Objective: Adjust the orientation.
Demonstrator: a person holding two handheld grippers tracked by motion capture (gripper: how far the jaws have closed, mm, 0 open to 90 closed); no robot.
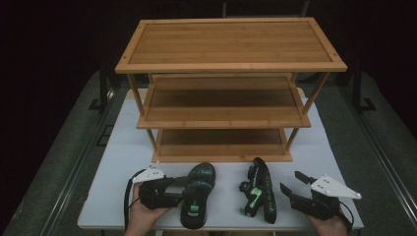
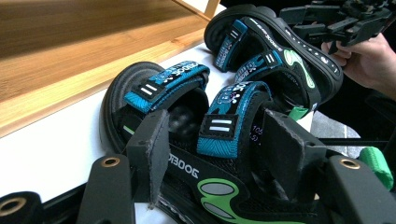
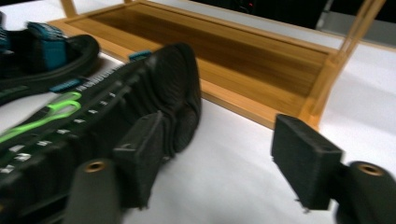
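Observation:
Two black sandals with blue straps and green marks lie on the white table in front of a bamboo shelf. The left sandal [image 1: 201,177] [image 2: 159,86] rests flat on its sole. My left gripper [image 1: 187,191] [image 2: 219,149] reaches over it from the left, jaws astride its rear blue strap [image 2: 229,121]; a gap shows beside the left pad [image 2: 149,149]. The right sandal [image 1: 260,189] [image 3: 116,102] lies on its side. My right gripper [image 1: 291,181] [image 3: 219,163] stands open just right of it, one pad [image 3: 140,154] near the sole, bare table between the jaws.
The three-tier bamboo shelf [image 1: 231,66] stands on the table [image 1: 118,162] right behind the sandals, its shelves bare. Its lowest board [image 3: 261,84] sits close beyond the right sandal's toe. Dark floor lies past the table's sides.

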